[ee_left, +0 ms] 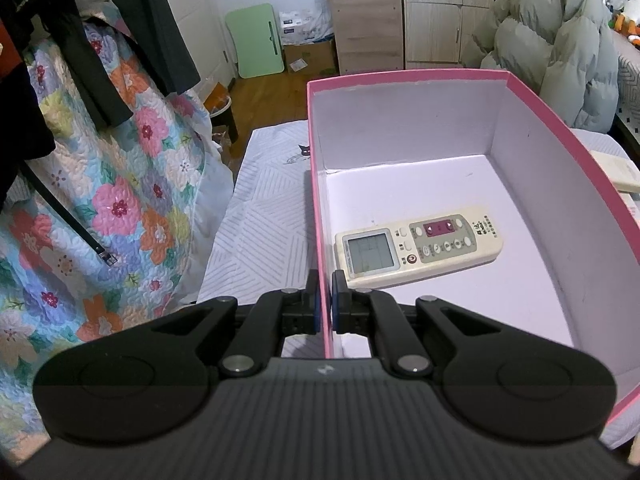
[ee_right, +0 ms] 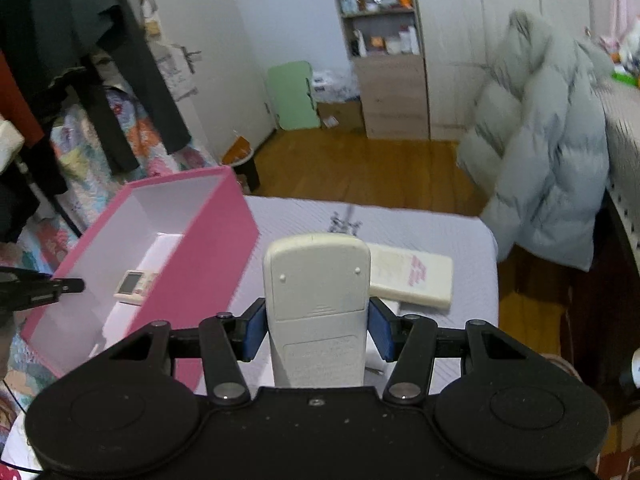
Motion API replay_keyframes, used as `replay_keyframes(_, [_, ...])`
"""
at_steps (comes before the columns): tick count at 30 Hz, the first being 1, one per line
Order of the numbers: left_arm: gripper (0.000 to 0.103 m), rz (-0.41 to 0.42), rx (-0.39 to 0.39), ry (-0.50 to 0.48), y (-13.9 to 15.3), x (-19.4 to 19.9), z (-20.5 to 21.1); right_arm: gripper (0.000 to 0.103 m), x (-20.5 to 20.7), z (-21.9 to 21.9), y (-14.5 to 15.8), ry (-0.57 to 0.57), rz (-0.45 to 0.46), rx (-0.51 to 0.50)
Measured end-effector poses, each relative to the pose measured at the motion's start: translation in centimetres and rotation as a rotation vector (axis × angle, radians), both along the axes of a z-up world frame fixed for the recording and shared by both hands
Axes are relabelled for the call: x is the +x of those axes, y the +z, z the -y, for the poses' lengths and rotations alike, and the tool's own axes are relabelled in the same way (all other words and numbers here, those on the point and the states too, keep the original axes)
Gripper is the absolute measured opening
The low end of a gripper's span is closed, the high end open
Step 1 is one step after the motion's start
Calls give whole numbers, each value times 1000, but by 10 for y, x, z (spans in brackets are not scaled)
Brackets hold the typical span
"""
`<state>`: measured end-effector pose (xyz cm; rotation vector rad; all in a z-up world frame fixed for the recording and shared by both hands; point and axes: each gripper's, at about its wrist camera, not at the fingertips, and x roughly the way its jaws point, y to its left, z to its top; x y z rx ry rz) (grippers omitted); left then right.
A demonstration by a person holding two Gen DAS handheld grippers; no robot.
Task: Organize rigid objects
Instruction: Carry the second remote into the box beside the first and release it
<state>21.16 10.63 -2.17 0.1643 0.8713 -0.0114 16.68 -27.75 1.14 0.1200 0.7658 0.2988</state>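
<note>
Remote controls are being sorted: a cream plastic remote (ee_right: 316, 308), back side up, is pinched between the blue pads of the right hand-held gripper (ee_right: 316, 330), raised above the white-covered table (ee_right: 460, 236). Another cream remote (ee_right: 412, 278) lies just beyond it. The left hand-held gripper (ee_left: 325, 304), pressed together, clamps the pink cardboard box's (ee_left: 580, 184) wall; a buttoned remote (ee_left: 416, 246) lies inside ahead.

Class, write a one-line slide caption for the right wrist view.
Right gripper holds a white remote face down beside the pink box.
</note>
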Motion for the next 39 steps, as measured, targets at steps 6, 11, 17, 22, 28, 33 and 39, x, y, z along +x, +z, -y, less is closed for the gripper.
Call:
replay_keyframes(6, [3, 1, -27, -2, 1, 0, -5, 58, -12, -27, 38, 62, 94, 8])
replay_keyframes(11, [3, 4, -56, -11, 1, -2, -10, 58, -12, -53, 69, 171, 164, 70])
replay_keyframes(17, [4, 3, -65, -49, 1, -4, -13, 58, 18, -118, 56, 374, 79, 139])
replay_keyframes(22, [4, 12, -58, -61, 1, -4, -12, 58, 64, -176, 12, 395, -16, 95])
replay_keyframes(28, [5, 5, -89, -57, 1, -3, -16, 58, 79, -201, -12, 468, -46, 169])
replay_keyframes(33, [6, 15, -112, -68, 0, -5, -19, 58, 68, -200, -30, 517, -84, 88])
replay_keyframes(39, [7, 16, -135, -75, 0, -5, -24, 58, 56, -189, -27, 599, -109, 3])
